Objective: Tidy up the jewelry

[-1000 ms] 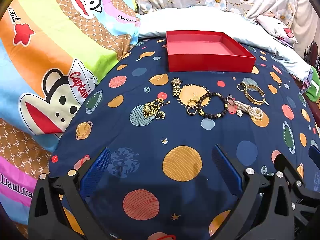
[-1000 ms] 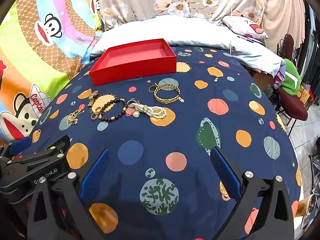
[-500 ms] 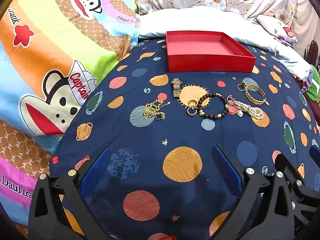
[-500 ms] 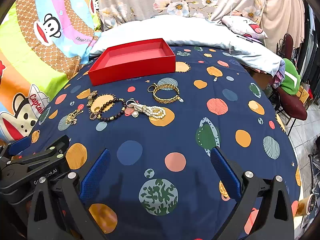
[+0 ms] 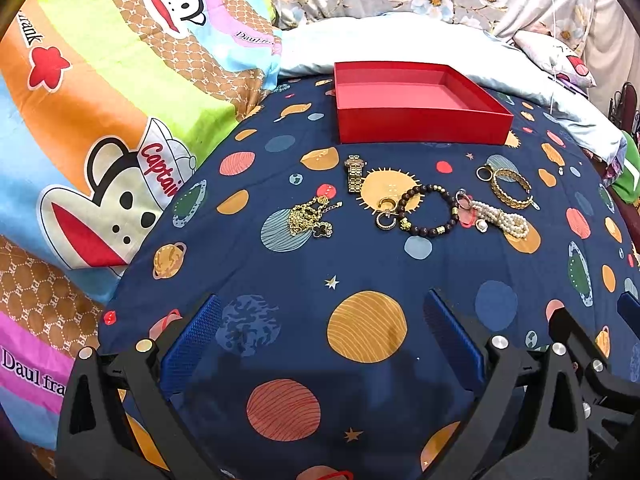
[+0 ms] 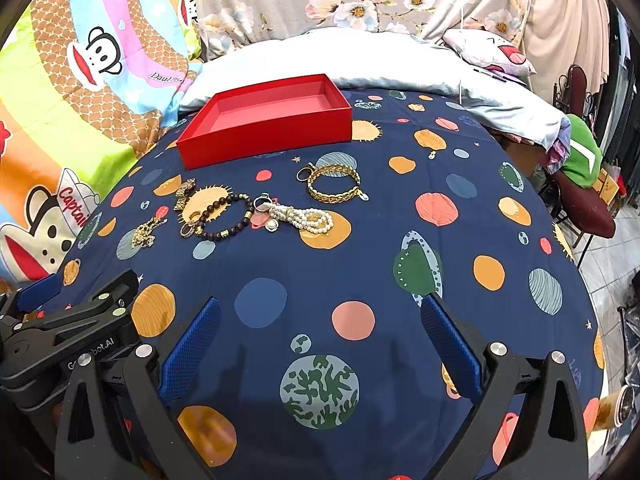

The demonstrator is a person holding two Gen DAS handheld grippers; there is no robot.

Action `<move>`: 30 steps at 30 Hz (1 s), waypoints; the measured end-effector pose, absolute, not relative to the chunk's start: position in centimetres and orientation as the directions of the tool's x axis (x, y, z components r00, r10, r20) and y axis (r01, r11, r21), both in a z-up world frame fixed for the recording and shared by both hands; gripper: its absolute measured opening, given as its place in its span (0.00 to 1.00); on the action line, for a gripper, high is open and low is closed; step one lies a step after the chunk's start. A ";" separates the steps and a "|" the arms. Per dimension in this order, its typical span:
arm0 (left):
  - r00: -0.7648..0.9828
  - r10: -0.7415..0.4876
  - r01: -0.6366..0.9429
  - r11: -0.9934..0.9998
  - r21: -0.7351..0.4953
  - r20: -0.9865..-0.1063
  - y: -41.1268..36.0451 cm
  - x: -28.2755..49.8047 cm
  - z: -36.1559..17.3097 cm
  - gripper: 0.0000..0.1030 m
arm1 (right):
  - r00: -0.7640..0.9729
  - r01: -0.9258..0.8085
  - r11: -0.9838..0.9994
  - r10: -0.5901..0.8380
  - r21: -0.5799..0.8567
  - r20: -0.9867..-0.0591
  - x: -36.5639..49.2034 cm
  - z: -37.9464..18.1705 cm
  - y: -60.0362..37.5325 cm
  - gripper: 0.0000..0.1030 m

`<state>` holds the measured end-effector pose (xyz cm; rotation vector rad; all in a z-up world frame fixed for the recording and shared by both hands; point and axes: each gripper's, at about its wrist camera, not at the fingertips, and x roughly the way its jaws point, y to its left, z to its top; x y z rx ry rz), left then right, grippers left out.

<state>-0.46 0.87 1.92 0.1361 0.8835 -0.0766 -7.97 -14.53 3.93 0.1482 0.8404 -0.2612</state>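
Note:
An empty red box sits at the far side of the navy planet-print bedspread. In front of it lies a row of jewelry: a gold chain necklace, a gold watch, gold rings, a dark bead bracelet, a pearl bracelet and a gold bangle. My left gripper and right gripper are both open and empty, well short of the jewelry.
A monkey-print quilt is piled on the left. White and floral pillows lie behind the box. A chair with green cloth stands off the bed's right edge. The left gripper's body shows at the lower left of the right wrist view.

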 end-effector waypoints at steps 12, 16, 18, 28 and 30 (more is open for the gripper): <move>0.634 -0.010 0.123 0.988 0.088 -0.773 0.8 -0.9 1.5 0.95 | 0.638 0.286 0.958 -0.168 0.028 -0.751 -8.0 3.9 -14.5 0.95; 0.635 -0.010 0.122 0.989 0.088 -0.773 0.8 -1.0 1.3 0.95 | 0.636 0.286 0.958 -0.168 0.028 -0.753 -8.0 3.9 -14.5 0.95; 0.635 -0.010 0.122 0.989 0.087 -0.772 0.8 -1.0 1.3 0.95 | 0.637 0.287 0.958 -0.168 0.028 -0.752 -8.0 3.9 -14.5 0.95; 0.634 -0.010 0.122 0.989 0.087 -0.773 0.8 -1.0 1.3 0.95 | 0.636 0.286 0.958 -0.167 0.029 -0.754 -7.9 3.9 -14.5 0.95; 0.635 -0.010 0.122 0.989 0.088 -0.773 0.8 -1.0 1.3 0.95 | 0.636 0.285 0.958 -0.166 0.030 -0.754 -7.9 3.9 -14.5 0.95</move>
